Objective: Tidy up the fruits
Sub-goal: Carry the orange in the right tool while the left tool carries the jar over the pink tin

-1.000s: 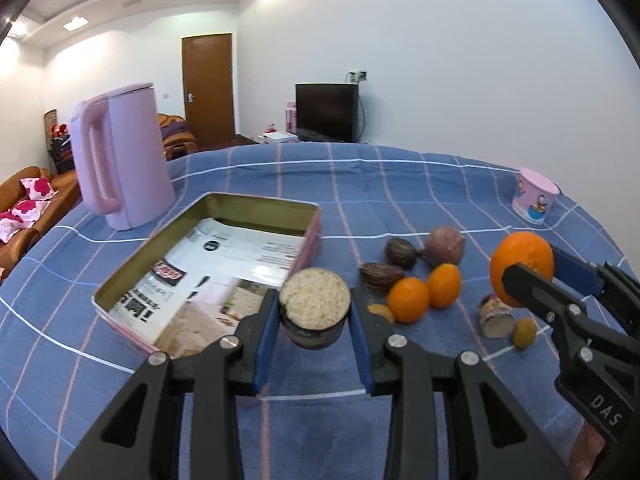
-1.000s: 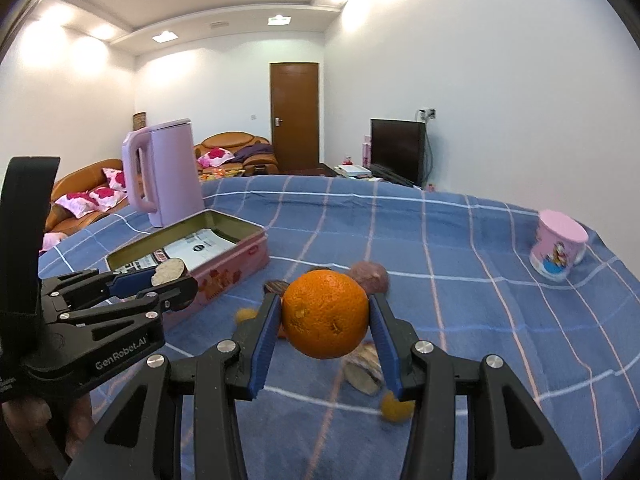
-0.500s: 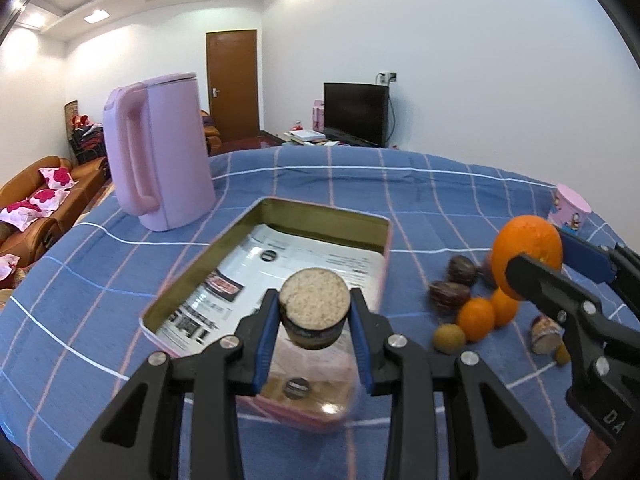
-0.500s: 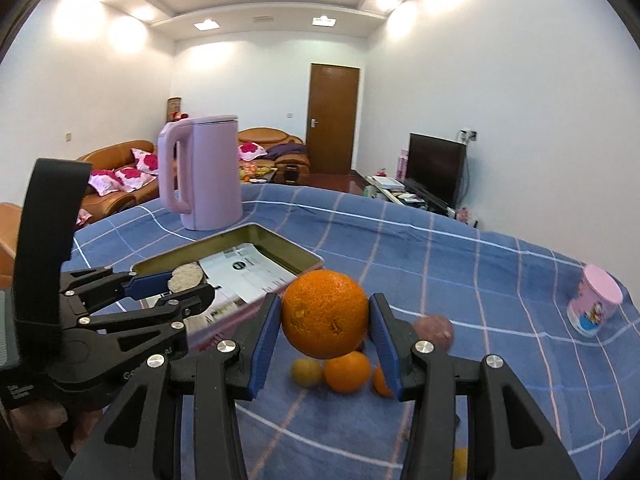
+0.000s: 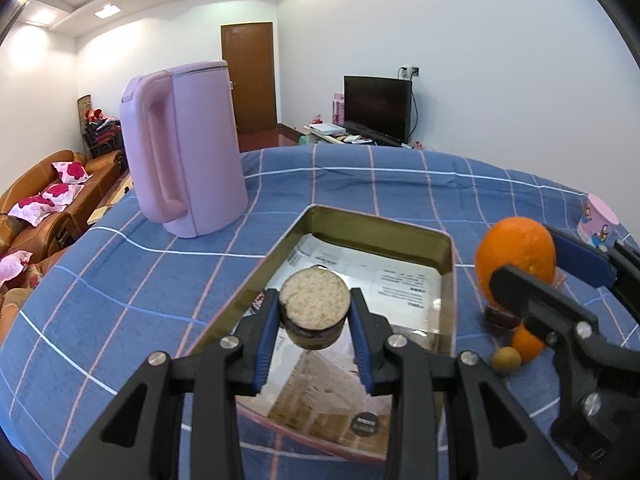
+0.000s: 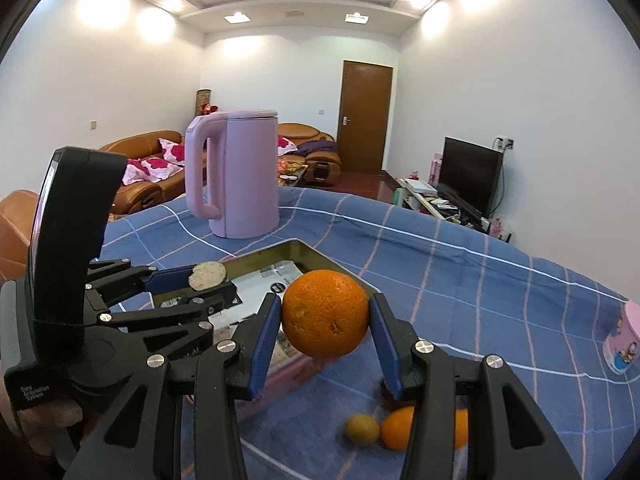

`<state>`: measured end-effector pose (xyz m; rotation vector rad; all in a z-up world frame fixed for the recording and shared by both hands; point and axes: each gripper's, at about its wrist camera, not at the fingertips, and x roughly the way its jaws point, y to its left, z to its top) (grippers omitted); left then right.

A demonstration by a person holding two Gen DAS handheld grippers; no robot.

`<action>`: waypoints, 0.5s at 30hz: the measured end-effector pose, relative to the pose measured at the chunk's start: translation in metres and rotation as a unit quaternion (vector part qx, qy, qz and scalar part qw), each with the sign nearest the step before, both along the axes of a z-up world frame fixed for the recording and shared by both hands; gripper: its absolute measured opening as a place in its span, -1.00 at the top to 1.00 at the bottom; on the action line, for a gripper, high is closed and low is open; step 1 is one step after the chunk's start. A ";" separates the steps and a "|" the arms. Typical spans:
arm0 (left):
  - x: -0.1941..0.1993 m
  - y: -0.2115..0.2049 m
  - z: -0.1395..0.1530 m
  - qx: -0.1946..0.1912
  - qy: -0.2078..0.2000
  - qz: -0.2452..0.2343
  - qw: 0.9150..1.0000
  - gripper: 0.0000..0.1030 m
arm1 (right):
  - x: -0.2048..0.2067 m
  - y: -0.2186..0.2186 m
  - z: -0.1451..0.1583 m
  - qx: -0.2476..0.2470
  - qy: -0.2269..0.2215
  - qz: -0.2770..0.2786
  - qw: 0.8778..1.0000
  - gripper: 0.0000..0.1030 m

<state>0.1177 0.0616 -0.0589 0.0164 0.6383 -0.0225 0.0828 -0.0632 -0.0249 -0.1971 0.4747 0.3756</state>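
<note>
Room: a living room with white walls, a brown door, a television and brown sofas; a table under a blue checked cloth (image 5: 120,280) carries everything.
Tin: an open rectangular tin (image 5: 448,264) with printed paper on its floor lies mid-table, just in front of the pink kettle (image 5: 188,148).
Left gripper: the left gripper (image 5: 314,314) has its jaws clamped on a short round piece with a pale cut top (image 5: 315,300), hanging over the tin's near half, clear of the paper.
Right gripper: the right gripper (image 6: 325,314) pinches a large orange (image 6: 326,314) by its sides, held over the tin's right edge, not yet inside.
Loose fruit: a small orange (image 6: 398,428) and a yellowish round fruit (image 6: 362,430) lie on the cloth beside the tin's right wall; a pink cup (image 6: 622,344) stands near the table's right edge.
Doing it well: probably, lower each piece until it nearly touches the paper before letting go, so the orange does not roll.
Spacing: set the two down apart, keeping both grippers from knocking each other or the rim.
</note>
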 end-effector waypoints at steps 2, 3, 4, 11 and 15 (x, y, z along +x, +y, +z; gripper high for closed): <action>0.005 0.002 -0.002 0.004 0.003 0.002 1.000 0.31 | 0.003 0.006 -0.004 -0.002 0.006 0.006 1.000 0.08; 0.007 0.004 -0.002 0.006 0.005 0.004 1.000 0.31 | 0.005 0.008 -0.006 0.000 0.009 0.008 1.000 0.08; 0.009 0.006 -0.004 0.006 0.007 0.004 1.000 0.31 | 0.008 0.008 -0.007 0.003 0.013 0.007 1.000 0.08; 0.016 0.011 -0.008 0.012 0.016 0.006 1.000 0.30 | 0.022 0.016 -0.020 0.001 0.040 0.014 0.999 0.08; 0.019 0.012 -0.012 0.016 0.025 0.008 1.000 0.30 | 0.027 0.019 -0.026 0.000 0.052 0.017 0.998 0.08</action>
